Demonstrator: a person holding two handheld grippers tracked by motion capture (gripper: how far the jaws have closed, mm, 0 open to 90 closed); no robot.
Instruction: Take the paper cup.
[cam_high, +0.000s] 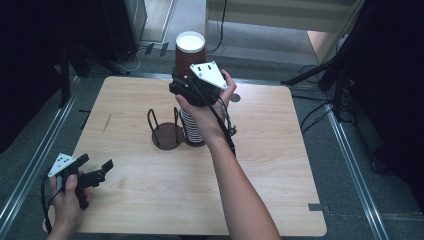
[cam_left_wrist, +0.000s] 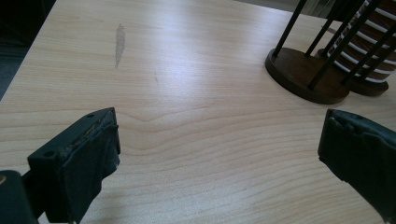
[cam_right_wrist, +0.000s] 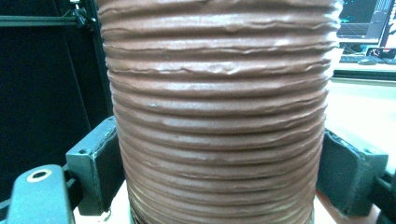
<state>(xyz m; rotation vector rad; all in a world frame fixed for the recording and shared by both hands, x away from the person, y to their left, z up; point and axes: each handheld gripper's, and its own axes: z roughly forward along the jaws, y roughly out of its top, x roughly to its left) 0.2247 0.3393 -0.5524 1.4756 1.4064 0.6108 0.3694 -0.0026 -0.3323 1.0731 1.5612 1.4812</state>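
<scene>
A brown ribbed paper cup (cam_high: 190, 52) with a white inside is held upright in the air, with my right gripper (cam_high: 183, 84) shut on its lower part. In the right gripper view the cup (cam_right_wrist: 219, 93) sits between both jaws, which press its sides. Right below it a stack of brown and white cups (cam_high: 192, 129) stands in a wire holder. Beside that stack is a second dark round holder (cam_high: 166, 136) with bare wire loops. My left gripper (cam_high: 96, 164) rests low at the table's front left, open with nothing in it (cam_left_wrist: 219, 135).
The light wood table (cam_high: 280, 150) has a grey scuff (cam_left_wrist: 119, 44) on its left part. The holder base (cam_left_wrist: 303, 74) and the cup stack (cam_left_wrist: 369, 42) lie ahead and to the right of the left gripper. Dark stands and cables surround the table.
</scene>
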